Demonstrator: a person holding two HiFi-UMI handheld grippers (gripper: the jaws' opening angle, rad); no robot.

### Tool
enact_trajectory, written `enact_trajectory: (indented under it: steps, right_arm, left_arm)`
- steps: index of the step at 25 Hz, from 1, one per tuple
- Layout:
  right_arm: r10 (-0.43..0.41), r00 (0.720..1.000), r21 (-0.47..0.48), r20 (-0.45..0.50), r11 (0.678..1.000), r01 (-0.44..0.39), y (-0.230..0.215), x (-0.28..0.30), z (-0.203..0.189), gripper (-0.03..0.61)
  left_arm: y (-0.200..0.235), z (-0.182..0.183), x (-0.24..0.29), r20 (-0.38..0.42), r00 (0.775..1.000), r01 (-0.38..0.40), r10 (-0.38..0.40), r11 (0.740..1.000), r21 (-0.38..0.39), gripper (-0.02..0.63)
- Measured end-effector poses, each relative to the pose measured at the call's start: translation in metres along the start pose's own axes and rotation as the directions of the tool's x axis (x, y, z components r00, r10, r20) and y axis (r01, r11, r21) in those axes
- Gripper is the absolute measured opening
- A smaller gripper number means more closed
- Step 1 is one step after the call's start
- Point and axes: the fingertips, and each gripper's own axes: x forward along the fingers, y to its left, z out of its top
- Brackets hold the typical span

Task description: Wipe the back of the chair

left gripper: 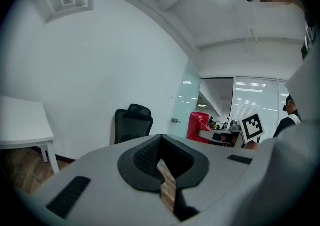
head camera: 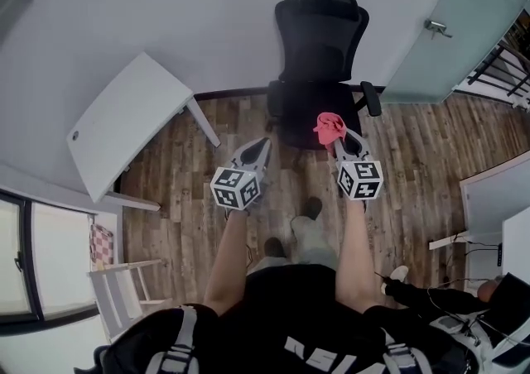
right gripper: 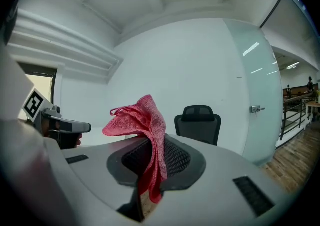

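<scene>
This looks like the approach, before any wiping: in the head view the chair (head camera: pixel 319 41) stands at the upper centre of the frame against the wall (head camera: pixel 207 8), its seat turned toward the person, and neither gripper touches it. The right gripper (head camera: pixel 340 137), just right of centre, has its jaws pressed together on a red cloth (head camera: pixel 330 124). In the right gripper view the cloth (right gripper: pixel 142 120) sticks up in a bunch above the closed jaws and a tail of it hangs down between them, with the chair (right gripper: pixel 197 122) well beyond, to the right of centre. The left gripper (head camera: pixel 262 146), just left of centre, carries nothing; in its own view its jaws (left gripper: pixel 161 156) meet at the tips, with only a thin slit of wooden floor (head camera: pixel 431 149) showing lower down, and the chair (left gripper: pixel 132 125) appears small at left of centre. A white table (head camera: pixel 124 124) fills the left of the head view and a glass door (head camera: pixel 464 25) the upper right. The next move probably calls for stepping closer and carrying the cloth up to the backrest at the top of the frame. The loose bunch should meet the surface, not the hard jaw tips. The empty left gripper may need to steady the chair, since it could swivel or roll.
</scene>
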Motion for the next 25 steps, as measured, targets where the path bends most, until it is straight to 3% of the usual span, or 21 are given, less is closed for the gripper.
enact_trajectory:
  steps: [11, 18, 25]
  right_arm:
    - [0.037, 0.999, 0.087, 0.023, 0.995, -0.039, -0.063, 0.101, 0.018, 0.067]
    - [0.008, 1.000, 0.088, -0.003, 0.996, -0.007, -0.128, 0.174, 0.043, 0.067]
    - [0.016, 1.000, 0.162, 0.026, 0.987, -0.020, -0.201, 0.227, 0.069, 0.067]
  left_arm:
    - [0.060, 0.038, 0.100, -0.008, 1.000, -0.016, 0.016, 0.999, 0.038, 0.025]
    - [0.089, 0.085, 0.183, 0.016, 1.000, -0.026, 0.025, 0.998, 0.063, 0.025]
    - [0.095, 0.118, 0.273, 0.013, 1.000, -0.020, 0.019, 0.995, 0.096, 0.025]
